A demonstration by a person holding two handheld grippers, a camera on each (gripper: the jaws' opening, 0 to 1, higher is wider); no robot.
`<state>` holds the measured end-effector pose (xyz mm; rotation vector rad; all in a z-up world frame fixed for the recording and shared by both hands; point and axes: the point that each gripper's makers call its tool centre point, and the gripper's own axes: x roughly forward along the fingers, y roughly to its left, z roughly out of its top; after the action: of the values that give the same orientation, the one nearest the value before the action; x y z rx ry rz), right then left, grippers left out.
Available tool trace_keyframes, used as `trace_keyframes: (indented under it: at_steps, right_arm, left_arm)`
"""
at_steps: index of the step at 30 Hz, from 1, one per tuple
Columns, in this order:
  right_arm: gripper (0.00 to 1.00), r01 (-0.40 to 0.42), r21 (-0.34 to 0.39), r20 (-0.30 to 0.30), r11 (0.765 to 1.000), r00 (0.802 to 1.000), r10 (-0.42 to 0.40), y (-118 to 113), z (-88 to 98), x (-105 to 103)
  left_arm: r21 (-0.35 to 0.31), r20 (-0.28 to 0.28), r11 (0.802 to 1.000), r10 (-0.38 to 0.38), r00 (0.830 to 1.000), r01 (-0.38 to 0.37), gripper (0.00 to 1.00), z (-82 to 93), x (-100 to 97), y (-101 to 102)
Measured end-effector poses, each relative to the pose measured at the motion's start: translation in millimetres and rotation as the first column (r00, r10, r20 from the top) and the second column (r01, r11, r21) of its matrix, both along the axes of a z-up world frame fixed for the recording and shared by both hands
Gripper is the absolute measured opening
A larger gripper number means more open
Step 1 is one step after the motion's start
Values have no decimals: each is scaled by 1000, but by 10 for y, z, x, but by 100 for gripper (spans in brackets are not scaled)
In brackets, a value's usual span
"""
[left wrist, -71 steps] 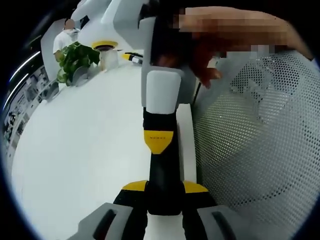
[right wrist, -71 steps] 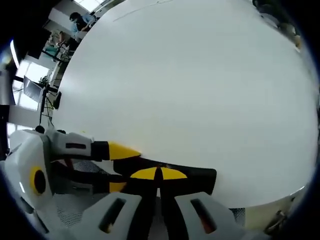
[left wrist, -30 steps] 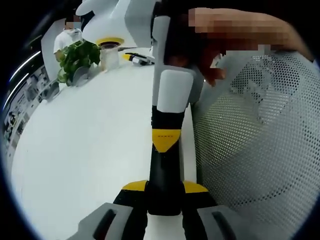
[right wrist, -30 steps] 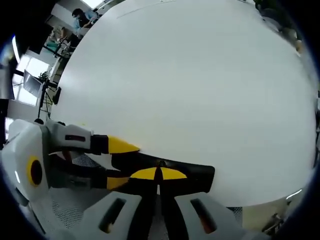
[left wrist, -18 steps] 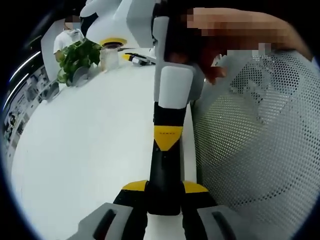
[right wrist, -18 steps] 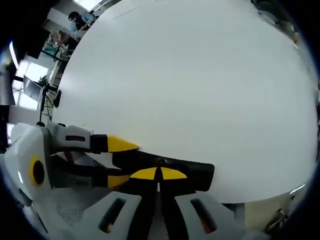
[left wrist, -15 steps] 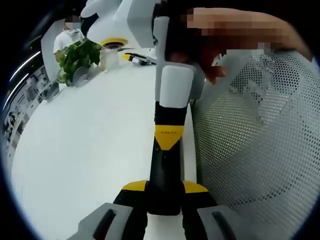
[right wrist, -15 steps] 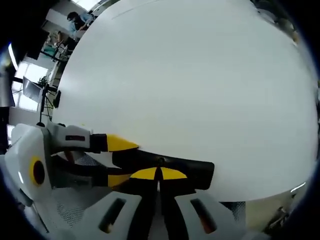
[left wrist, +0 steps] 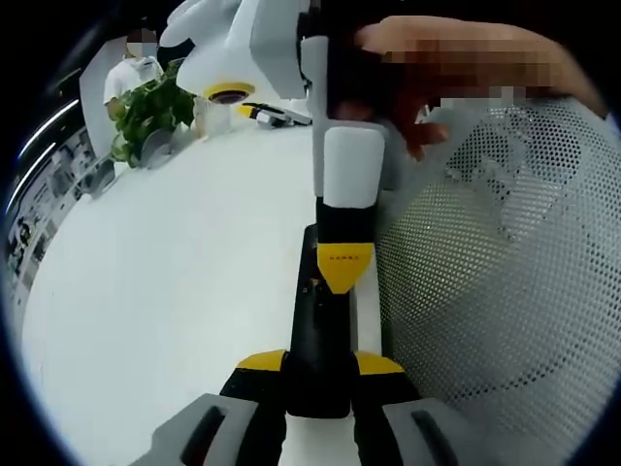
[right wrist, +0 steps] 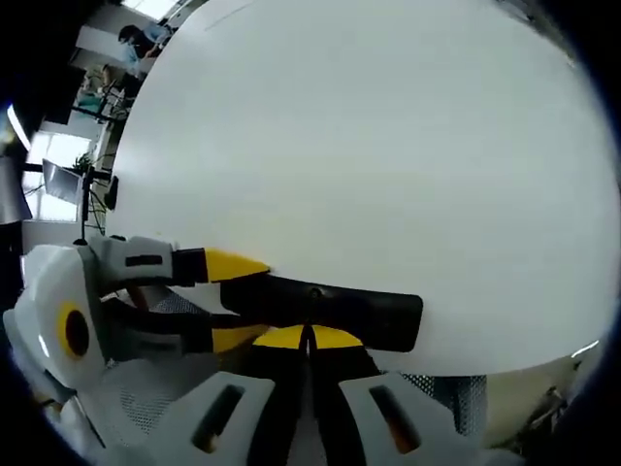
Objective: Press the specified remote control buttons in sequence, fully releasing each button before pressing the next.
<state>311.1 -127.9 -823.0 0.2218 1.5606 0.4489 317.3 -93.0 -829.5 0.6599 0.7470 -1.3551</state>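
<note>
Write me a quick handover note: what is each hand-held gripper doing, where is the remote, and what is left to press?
Left hand-held gripper: shut on the near end of the black remote, holding it over the white table beside a white mesh surface.
Right hand-held gripper: jaws shut, with the joined yellow tips against the top face of the remote, partway along it.
Done: a press looks to be under way; the buttons are too small to read, so the place in the sequence cannot be told.
Left: probably lift the right tips fully clear before the next button, then check the count against the requested sequence.
</note>
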Motion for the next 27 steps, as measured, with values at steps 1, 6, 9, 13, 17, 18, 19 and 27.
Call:
trace_keyframes:
  at_steps: [1, 6, 9, 13, 17, 18, 19, 27]
  right_arm:
    - [0, 0, 0, -1, 1000, 1000, 0, -1, 0, -1]
    - [0, 19, 4, -36, 1000, 999, -19, -12, -14, -42]
    - [0, 1, -6, -30, 1000, 1000, -1, 2, -7, -47]
    - [0, -16, -17, -28, 1000, 999, 15, -1, -24, -46]
    - [0, -41, -30, -35, 999, 999, 40, 3, -45, -52]
    - [0, -43, -30, -34, 999, 999, 42, 1, -49, -49]
    - [0, -43, -30, -37, 999, 998, 42, -4, -50, -51]
    - [0, -28, -19, -48, 999, 999, 27, -3, -38, -57]
  left_arm:
    - [0, 0, 1000, 0, 1000, 0, 24, -2, 2, 0]
    - [0, 0, 1000, 0, 1000, 0, 24, 0, 0, 3]
    - [-2, -1, 1000, 1, 1000, -1, 24, 0, 2, 2]
    - [-4, -1, 1000, 3, 1000, -3, 24, 1, 2, 0]
    - [-11, -3, 1000, 5, 1000, -5, 24, 2, -4, -2]
    - [-11, -4, 1000, 6, 1000, -6, 24, 1, -4, -2]
    - [-11, -3, 1000, 4, 1000, -4, 24, 0, -5, -2]
    - [-6, 4, 1000, -5, 1000, 5, 25, 2, -5, -3]
